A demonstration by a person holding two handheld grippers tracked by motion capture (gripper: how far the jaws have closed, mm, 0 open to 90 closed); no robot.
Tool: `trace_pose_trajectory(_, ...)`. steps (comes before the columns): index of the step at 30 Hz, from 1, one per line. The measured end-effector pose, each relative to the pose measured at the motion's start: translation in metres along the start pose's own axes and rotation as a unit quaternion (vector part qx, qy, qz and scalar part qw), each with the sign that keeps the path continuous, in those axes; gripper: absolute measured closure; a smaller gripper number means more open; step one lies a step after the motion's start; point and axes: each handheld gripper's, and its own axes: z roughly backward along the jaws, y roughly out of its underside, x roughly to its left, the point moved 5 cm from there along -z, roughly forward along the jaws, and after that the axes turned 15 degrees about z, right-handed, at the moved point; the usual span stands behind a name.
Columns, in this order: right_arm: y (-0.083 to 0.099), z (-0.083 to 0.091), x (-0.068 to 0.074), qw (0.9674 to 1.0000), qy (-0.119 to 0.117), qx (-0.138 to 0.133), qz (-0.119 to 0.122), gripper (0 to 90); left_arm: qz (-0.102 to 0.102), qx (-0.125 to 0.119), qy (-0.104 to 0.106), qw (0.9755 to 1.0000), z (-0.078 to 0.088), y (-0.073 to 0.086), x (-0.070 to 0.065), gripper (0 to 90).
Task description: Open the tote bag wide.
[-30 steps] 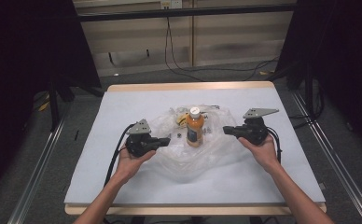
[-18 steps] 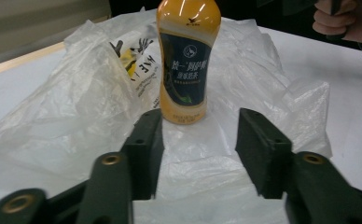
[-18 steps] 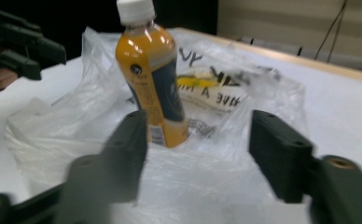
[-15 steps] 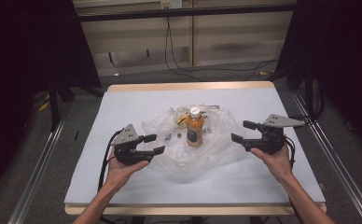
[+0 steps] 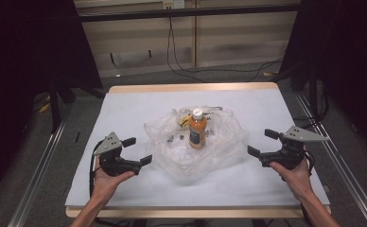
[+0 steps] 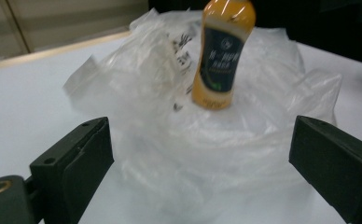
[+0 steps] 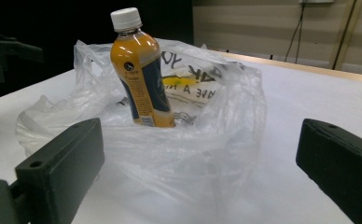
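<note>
Orange bottle point(image 5: 197, 128) upright inside crumpled clear plastic bag point(image 5: 191, 144), ahead of and between both jaw pairs. Left gripper point(image 5: 134, 151) and right gripper point(image 5: 262, 143) just spread wide, nothing between; seemingly released to leave bag settled.
</note>
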Motion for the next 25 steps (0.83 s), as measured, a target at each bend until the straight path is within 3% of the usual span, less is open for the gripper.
trace_pose_trajectory(3, 0.006, 0.009, 0.001, 0.9999, 0.015, -0.004, -0.002, 0.9, 0.007, -0.013, -0.008, 0.9999, 0.011, 0.005, 0.006, 2.7)
trace_pose_trajectory(5, 0.011, 0.017, 0.002, 0.9996, 0.028, -0.001, 0.002, 1.0, 0.0, -0.018, -0.014, 0.9997, 0.017, 0.008, 0.009, 2.5)
trace_pose_trajectory(9, 0.016, 0.024, 0.004, 0.9992, 0.04, -0.003, 0.0, 1.3, -0.005, -0.034, -0.033, 0.9989, 0.03, 0.014, 0.01, 2.7)
trace_pose_trajectory(10, 0.018, 0.03, 0.006, 0.9986, 0.053, -0.005, 0.007, 1.2, 0.002, -0.041, -0.028, 0.9988, 0.032, 0.016, 0.009, 2.4)
trace_pose_trajectory(12, 0.02, 0.036, 0.009, 0.9979, 0.062, -0.014, 0.007, 1.3, 0.005, -0.051, -0.039, 0.9979, 0.037, 0.02, 0.007, 2.2)
trace_pose_trajectory(15, 0.023, 0.041, 0.01, 0.9968, 0.076, -0.025, 0.008, 1.4, 0.0, -0.038, -0.054, 0.9978, 0.04, 0.028, 0.006, 2.3)
trace_pose_trajectory(21, 0.034, 0.049, 0.012, 0.9961, 0.086, -0.018, -0.006, 2.5, -0.012, -0.04, -0.055, 0.9977, 0.047, 0.036, 0.008, 2.0)
trace_pose_trajectory(24, 0.034, 0.052, 0.009, 0.9953, 0.09, -0.028, -0.019, 2.6, 0.002, -0.05, -0.049, 0.9975, 0.048, 0.035, 0.012, 1.9)
trace_pose_trajectory(25, 0.034, 0.052, 0.008, 0.9949, 0.093, -0.031, -0.025, 2.7, 0.002, -0.05, -0.057, 0.9971, 0.048, 0.036, 0.014, 1.7)
